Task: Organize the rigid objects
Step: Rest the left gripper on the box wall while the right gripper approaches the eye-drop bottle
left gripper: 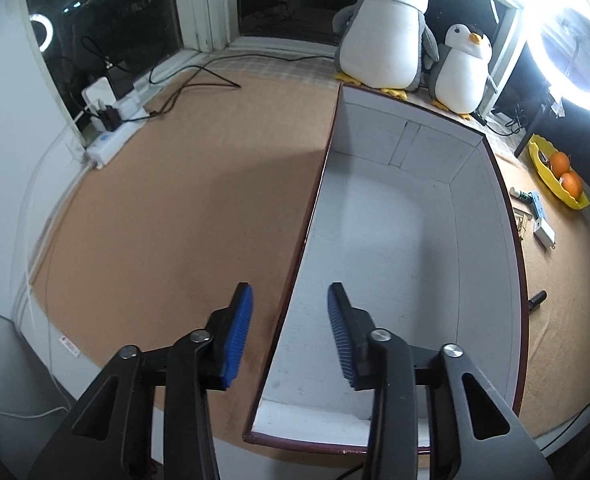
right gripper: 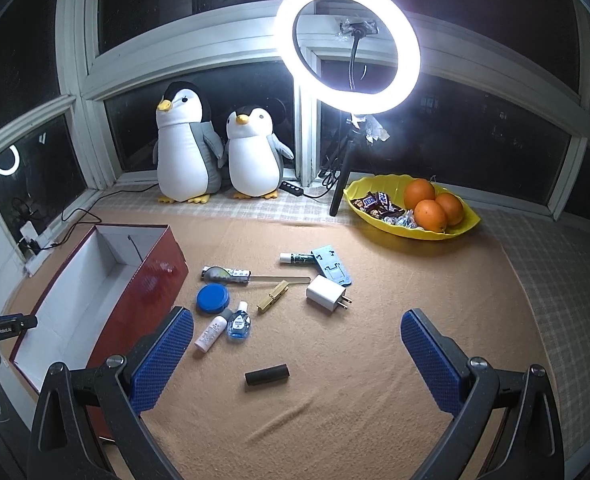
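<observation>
Left gripper [left gripper: 289, 300] is being held with its jaws apart, straddling the box's [left gripper: 491, 216] long left wall; one blue pad [left gripper: 239, 332] is sitting outside over the tan mat [left gripper: 155, 208], the other inside over the white floor. Whether either pad is touching the wall cannot be told. Nothing is being clamped. Ahead of this gripper the box interior is lying open and bare, with white walls and a dark red rim. To its left, the mat is running unobstructed as far as the power strip [left gripper: 111, 142] and cables at the window.

Right gripper [right gripper: 297, 344] is being held wide apart, gripping nothing, above the mat. The black cylinder [right gripper: 266, 376] is lying on its side between and just below the pad tips, untouched. Open mat is showing to the right of it and toward the camera.

Further ahead of the right gripper, loose items are being seen scattered: pink bottle [right gripper: 211, 330], small blue bottle [right gripper: 239, 322], blue round lid [right gripper: 212, 298], wooden clothespin [right gripper: 273, 296], white charger plug [right gripper: 326, 293], blue phone stand [right gripper: 331, 266], a green tube [right gripper: 297, 258], and a long-handled tool [right gripper: 231, 275]. The red box side is standing just left of the left pad.

Far ahead and right, a yellow bowl [right gripper: 461, 230] is holding three oranges [right gripper: 429, 214] and wrapped sweets. Two plush penguins [right gripper: 183, 152] and a ring light [right gripper: 349, 46] are lining the window sill.
</observation>
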Motion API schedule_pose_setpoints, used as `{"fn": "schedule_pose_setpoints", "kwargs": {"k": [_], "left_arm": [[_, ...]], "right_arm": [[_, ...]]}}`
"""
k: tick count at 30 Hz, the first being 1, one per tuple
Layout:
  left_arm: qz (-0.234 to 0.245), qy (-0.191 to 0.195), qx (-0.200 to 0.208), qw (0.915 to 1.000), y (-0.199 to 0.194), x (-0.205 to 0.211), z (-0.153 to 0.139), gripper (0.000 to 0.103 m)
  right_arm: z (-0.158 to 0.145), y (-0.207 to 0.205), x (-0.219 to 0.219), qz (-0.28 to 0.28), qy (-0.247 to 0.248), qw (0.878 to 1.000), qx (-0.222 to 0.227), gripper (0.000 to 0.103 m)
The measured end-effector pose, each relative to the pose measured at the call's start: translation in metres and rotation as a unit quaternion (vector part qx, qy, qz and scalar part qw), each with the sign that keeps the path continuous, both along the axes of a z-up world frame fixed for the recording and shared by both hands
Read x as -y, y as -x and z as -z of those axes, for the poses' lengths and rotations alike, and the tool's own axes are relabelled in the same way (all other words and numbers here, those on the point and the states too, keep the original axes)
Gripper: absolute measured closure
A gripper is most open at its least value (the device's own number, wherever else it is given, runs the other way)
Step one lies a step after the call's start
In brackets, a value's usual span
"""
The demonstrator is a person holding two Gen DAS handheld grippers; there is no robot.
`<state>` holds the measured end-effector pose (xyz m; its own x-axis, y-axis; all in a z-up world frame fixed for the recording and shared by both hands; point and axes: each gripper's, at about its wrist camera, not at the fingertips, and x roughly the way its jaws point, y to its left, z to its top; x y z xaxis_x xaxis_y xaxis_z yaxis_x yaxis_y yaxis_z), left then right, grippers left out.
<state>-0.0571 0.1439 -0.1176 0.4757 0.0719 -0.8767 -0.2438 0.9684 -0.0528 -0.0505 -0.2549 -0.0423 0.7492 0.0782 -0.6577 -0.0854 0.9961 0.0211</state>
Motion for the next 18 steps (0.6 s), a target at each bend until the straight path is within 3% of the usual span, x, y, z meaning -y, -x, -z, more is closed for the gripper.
{"fn": "schedule_pose_setpoints", "kwargs": {"k": [5,9,14,18], "left_arm": [[-0.011,0.013,-0.009,0.9998,-0.001,-0.005,0.007,0.077],[-0.02,0.01,-0.01,0.9997,-0.004,-0.007,0.01,0.078],[-0.023,0.011,-0.017,0.9995,-0.008,-0.008,0.016,0.089],[-0.02,0.01,-0.018,0.9996,-0.011,-0.008,0.019,0.092]], "right_arm": [[0.005,-0.005,0.001,0.001,-0.001,1.0,-0.005,0.002],[0.014,-0.012,0.004,0.002,-0.007,1.0,-0.016,0.004],[0.032,-0.025,0.014,-0.002,-0.022,0.999,-0.046,0.005],[0.048,-0.035,0.021,0.001,-0.026,0.997,-0.07,0.005]]}}
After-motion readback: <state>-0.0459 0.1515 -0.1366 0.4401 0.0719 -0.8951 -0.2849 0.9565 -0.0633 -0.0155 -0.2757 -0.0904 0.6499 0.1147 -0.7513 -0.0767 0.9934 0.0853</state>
